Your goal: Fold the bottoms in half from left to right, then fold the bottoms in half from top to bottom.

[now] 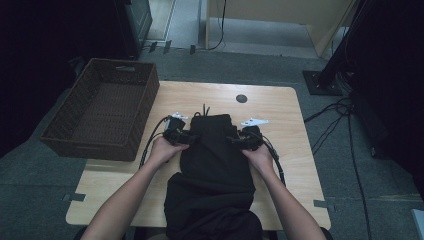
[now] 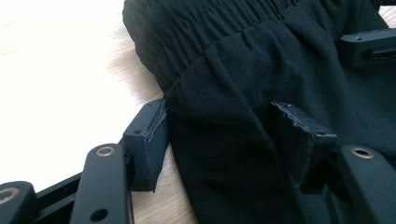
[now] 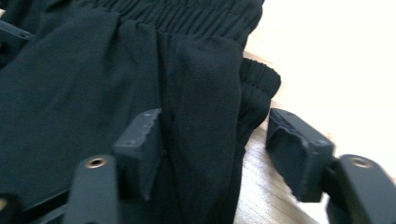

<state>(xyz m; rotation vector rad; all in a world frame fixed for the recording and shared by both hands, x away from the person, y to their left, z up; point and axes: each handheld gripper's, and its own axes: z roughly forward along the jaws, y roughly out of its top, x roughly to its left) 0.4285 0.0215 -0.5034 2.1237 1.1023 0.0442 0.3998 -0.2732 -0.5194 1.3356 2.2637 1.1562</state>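
Lying along the middle of the worktop [image 1: 280, 107], black trousers [image 1: 215, 165] hang over its near edge, a wicker basket [image 1: 102, 107] standing left. Left gripper [image 2: 236, 135] straddles the waistband's edge, released; one jaw rests on fabric. Right gripper [image 3: 212, 144] likewise spans the opposite edge, jaws apart, unclamped.

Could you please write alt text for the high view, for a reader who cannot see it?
A person's two hands hold the left gripper and right gripper at either side of a black garment on a wooden table, near its elastic waistband. The garment trails off the table's near edge, and a dark wicker basket sits at the table's left.
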